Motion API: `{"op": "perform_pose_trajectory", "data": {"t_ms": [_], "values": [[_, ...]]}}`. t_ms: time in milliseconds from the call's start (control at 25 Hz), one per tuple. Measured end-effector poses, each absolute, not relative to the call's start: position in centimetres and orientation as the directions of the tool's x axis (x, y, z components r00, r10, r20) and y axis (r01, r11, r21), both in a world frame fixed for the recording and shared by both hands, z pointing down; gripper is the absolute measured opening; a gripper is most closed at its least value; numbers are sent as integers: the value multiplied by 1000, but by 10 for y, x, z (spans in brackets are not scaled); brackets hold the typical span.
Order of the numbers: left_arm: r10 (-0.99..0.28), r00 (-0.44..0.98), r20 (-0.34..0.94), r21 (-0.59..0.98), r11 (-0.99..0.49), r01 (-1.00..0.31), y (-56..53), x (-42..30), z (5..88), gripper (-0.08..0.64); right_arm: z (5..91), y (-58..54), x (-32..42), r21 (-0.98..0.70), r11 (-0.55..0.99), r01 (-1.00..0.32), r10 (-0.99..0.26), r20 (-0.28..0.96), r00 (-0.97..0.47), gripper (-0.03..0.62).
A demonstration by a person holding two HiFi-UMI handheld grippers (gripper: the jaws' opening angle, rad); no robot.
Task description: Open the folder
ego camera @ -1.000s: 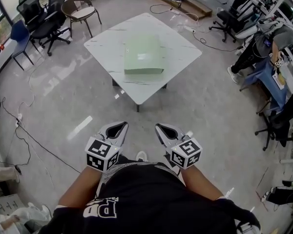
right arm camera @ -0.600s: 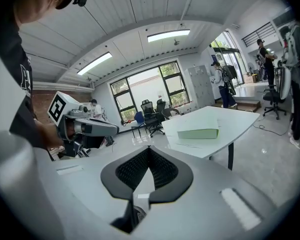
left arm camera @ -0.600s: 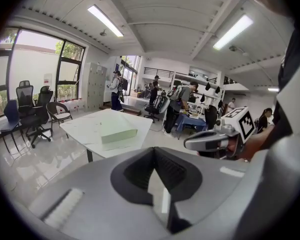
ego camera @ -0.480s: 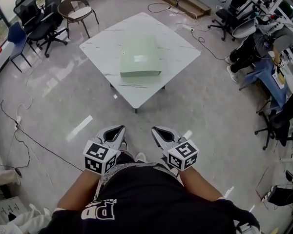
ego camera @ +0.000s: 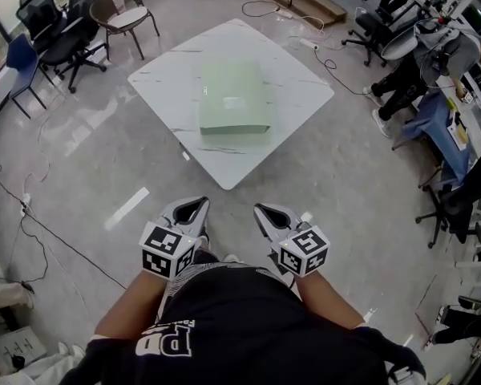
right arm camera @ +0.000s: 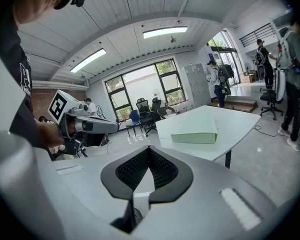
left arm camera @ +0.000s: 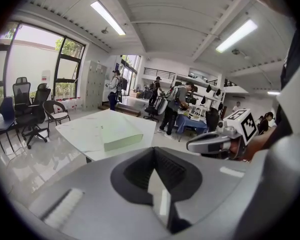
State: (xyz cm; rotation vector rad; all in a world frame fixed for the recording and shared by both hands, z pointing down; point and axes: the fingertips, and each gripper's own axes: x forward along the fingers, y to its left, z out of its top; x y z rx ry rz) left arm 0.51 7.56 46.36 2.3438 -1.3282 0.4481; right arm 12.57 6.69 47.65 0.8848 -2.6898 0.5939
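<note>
A pale green folder (ego camera: 232, 96) lies closed and flat on the white marble-patterned table (ego camera: 164, 79), well ahead of me. It also shows in the left gripper view as the folder (left arm camera: 121, 136) and in the right gripper view as the folder (right arm camera: 195, 132). My left gripper (ego camera: 190, 209) and right gripper (ego camera: 271, 212) are held side by side at my waist, far short of the table. Both are shut with nothing between the jaws, seen at the left gripper (left arm camera: 152, 150) and the right gripper (right arm camera: 149, 149).
Open grey floor lies between me and the table. Office chairs (ego camera: 60, 30) stand at the back left. Cables (ego camera: 32, 215) trail over the floor on the left. People sit at desks (ego camera: 437, 70) on the right, with more chairs there.
The view has shifted slightly and the table sits a touch nearer. Both grippers stay shut at my waist.
</note>
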Motion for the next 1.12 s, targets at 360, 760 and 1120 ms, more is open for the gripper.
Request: {"op": "perform_pose_trajectory", "data": {"t_ms": [360,760,1120], "values": [[-734,508,451,160,-493,-855,-8,-36,455,51,463,-11,81,-251,742,-622,-522,365,-771,-5],[-690,549,471,138,-557,-819,-81,-73,461,51,460,-83,45,-205,714,-670,-569,388,-725,-5],[-646,603,468,128,-625,-770,-124,-104,465,51,470,-121,14,-176,674,-717,-606,423,-673,-5]]}}
